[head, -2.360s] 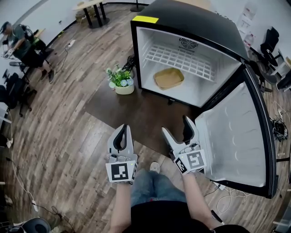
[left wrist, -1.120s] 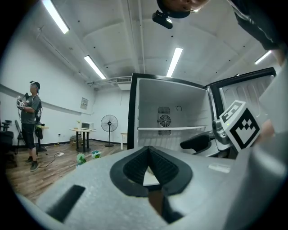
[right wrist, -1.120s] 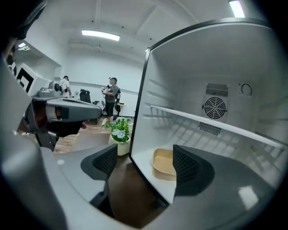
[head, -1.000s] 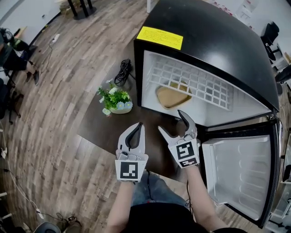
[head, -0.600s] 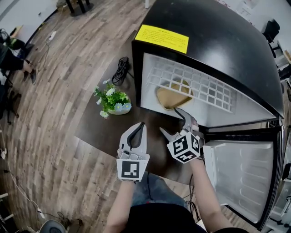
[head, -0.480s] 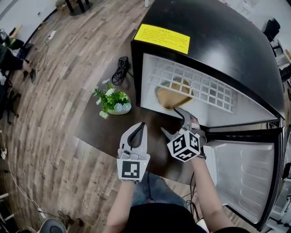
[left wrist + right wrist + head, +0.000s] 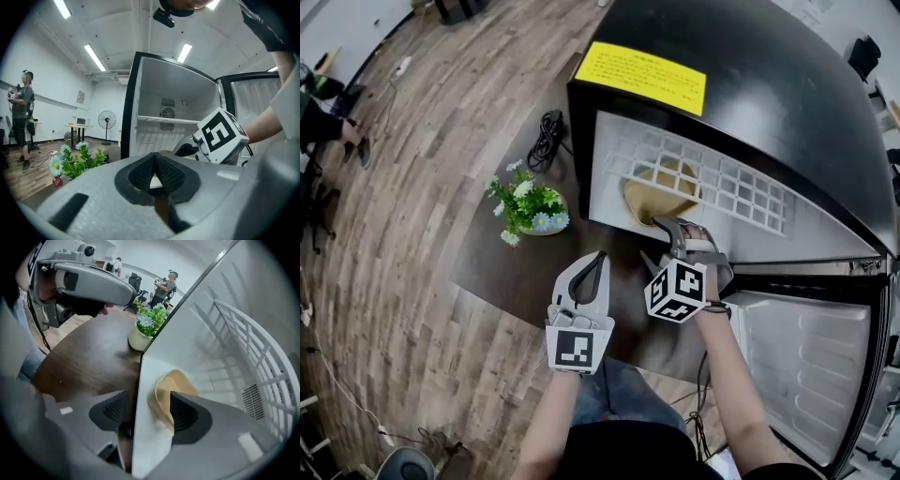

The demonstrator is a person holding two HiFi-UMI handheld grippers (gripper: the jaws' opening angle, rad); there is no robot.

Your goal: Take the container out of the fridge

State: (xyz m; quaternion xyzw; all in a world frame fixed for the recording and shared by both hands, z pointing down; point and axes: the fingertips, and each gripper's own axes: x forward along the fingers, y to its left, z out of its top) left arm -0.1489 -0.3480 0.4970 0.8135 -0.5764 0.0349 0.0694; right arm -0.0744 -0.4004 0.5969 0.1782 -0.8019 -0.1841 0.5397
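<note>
1. Closest to the camera, the left gripper (image 7: pixel 598 262) hangs level above the person's knees, jaws together on nothing, short of the open fridge (image 7: pixel 750 84).
2. Just beyond it, the right gripper (image 7: pixel 664 240) tips steeply down at the front edge of the fridge floor. Its jaws stand apart and have just been closing. Its own view shows the floor's white lip and the near rim of the tan container (image 7: pixel 171 390) between them. The rim lies beside one pad and the other pad is well clear, so there is no clamp yet.
3. The container sits on the fridge floor near its front left corner, under the wire shelf (image 7: pixel 712 178). It lies directly ahead of and below the right gripper, the nearer of the two. Its long axis appears to run across the opening, so the near long rim faces the jaws.
4. Farther left, a potted plant (image 7: pixel 528 204) stands outside the fridge, well apart from both grippers.
</note>
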